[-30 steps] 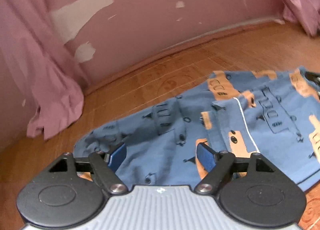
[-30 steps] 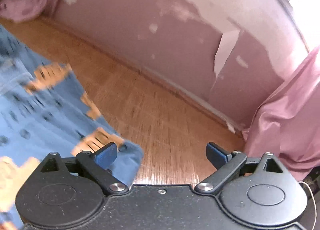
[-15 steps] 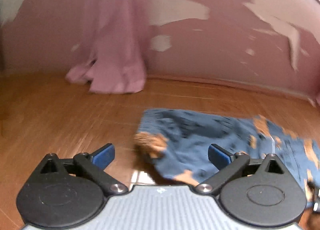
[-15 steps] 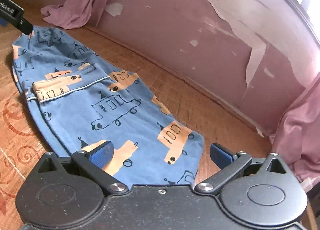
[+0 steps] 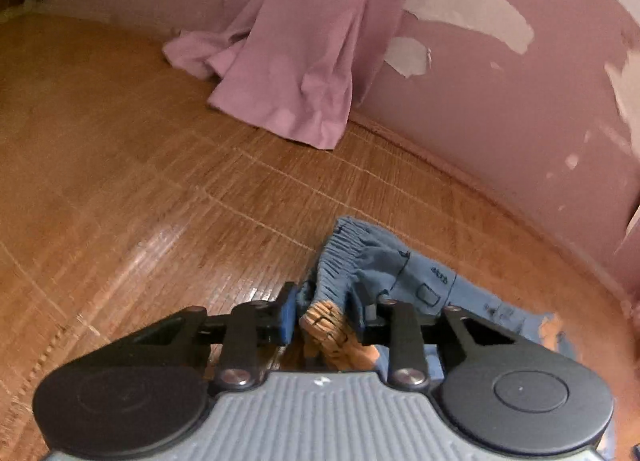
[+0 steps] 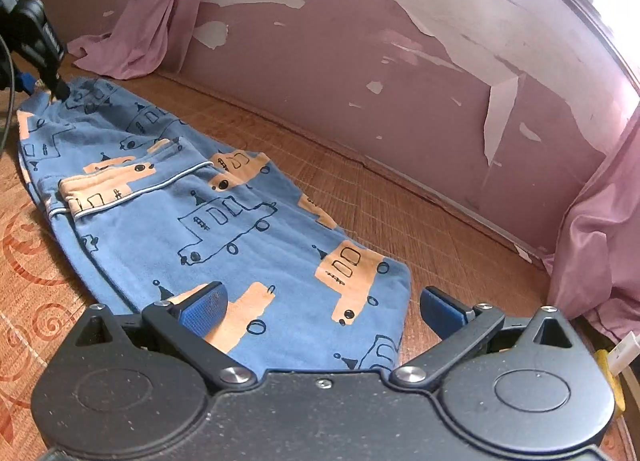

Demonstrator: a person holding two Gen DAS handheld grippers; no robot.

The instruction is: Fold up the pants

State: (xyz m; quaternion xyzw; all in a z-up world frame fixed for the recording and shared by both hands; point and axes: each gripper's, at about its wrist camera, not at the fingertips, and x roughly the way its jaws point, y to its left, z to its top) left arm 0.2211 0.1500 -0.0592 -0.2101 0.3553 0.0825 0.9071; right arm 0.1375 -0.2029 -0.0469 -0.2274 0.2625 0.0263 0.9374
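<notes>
Left wrist view: the left gripper (image 5: 326, 315) has its blue-padded fingers (image 5: 288, 315) drawn together on a bunched fold of the pants (image 5: 384, 265), the gathered elastic waistband and an orange patch pinched between them; the cloth trails off to the right over the woven mat (image 5: 140, 189), toward the foot of the peeling pink wall (image 5: 500, 101); a pink curtain (image 5: 296, 61) hangs down that wall and pools on the mat's far edge, well apart from the pants. In the right wrist view the pants (image 6: 192, 197) lie flat and stretched along the mat (image 6: 380, 197), blue with orange and outlined vehicle prints and a white-piped pocket, running from the far left end, where the left gripper (image 6: 44, 81) touches the waistband, down to the leg end at the near edge; the right gripper (image 6: 324, 307) hovers just over that leg end with its fingers wide apart, the left pad (image 6: 204, 305) above the cloth and the right pad (image 6: 444, 307) past the hem, above bare mat; whether the pads touch the cloth I cannot tell; a second pink curtain (image 6: 600, 229) hangs at the right side, near the wall (image 6: 400, 73); red swirl patterns mark the mat along its left edge.
</notes>
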